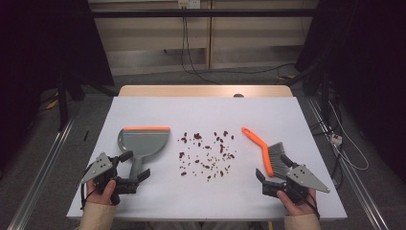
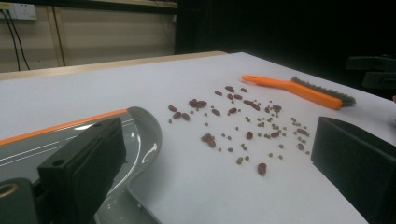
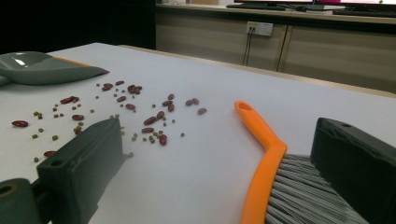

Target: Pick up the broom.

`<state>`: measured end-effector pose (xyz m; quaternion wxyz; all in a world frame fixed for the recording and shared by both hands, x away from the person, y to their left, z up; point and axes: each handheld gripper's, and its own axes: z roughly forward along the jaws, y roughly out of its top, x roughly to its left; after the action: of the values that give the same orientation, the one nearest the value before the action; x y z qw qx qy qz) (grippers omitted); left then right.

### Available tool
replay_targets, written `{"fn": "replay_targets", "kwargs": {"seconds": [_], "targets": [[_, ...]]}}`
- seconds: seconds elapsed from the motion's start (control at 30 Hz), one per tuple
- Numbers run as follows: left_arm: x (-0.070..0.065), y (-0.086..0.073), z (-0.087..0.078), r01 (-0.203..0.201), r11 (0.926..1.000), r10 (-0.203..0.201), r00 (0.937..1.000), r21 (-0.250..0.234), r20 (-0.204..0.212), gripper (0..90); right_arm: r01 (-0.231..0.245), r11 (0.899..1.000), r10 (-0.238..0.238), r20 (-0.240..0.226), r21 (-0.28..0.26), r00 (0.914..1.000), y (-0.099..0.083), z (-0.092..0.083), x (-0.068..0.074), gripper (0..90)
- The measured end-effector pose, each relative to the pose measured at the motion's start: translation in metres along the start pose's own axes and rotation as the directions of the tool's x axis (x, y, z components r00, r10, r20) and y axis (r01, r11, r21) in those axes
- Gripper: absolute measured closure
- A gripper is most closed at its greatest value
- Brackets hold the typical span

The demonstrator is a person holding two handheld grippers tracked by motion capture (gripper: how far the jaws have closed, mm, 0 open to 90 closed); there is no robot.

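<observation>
Meanwhile, dustpan [image 1: 143,139] handle and brush [image 1: 268,151] between wide-open, empty jaws, ungripped.

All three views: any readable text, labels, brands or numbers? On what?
None readable.
Dustpan: no print visible, only an orange lip.
Brush: plain orange handle, no marking visible.
Wall socket: no lettering that can be made out; too small.
Left claw and right claw: grey plates with holes, no label visible.
Table: blank white surface with scattered beans.
</observation>
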<state>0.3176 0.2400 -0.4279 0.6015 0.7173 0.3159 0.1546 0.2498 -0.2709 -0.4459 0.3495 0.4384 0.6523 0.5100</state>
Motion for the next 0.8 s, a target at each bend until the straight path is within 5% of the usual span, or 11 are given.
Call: {"fn": "replay_targets", "kwargs": {"seconds": [0.47,0.6,0.8], "targets": [[0.001,0.0,-0.001,-0.002,1.0,0.002,1.0,0.0,-0.005,3.0,0.023,0.999,-0.024,0.01,0.022,0.9997,0.006,0.006,0.0,2.1],[0.001,0.0,-0.001,-0.007,1.0,0.007,1.0,0.004,0.0,2.9,0.05,0.998,-0.051,0.03,0.045,0.9982,0.013,0.011,-0.001,2.4],[0.001,0.0,-0.002,-0.008,1.0,0.008,1.0,0.005,-0.002,2.9,0.015,0.993,-0.024,0.072,0.121,0.9971,0.021,0.03,-0.009,3.0]]}}
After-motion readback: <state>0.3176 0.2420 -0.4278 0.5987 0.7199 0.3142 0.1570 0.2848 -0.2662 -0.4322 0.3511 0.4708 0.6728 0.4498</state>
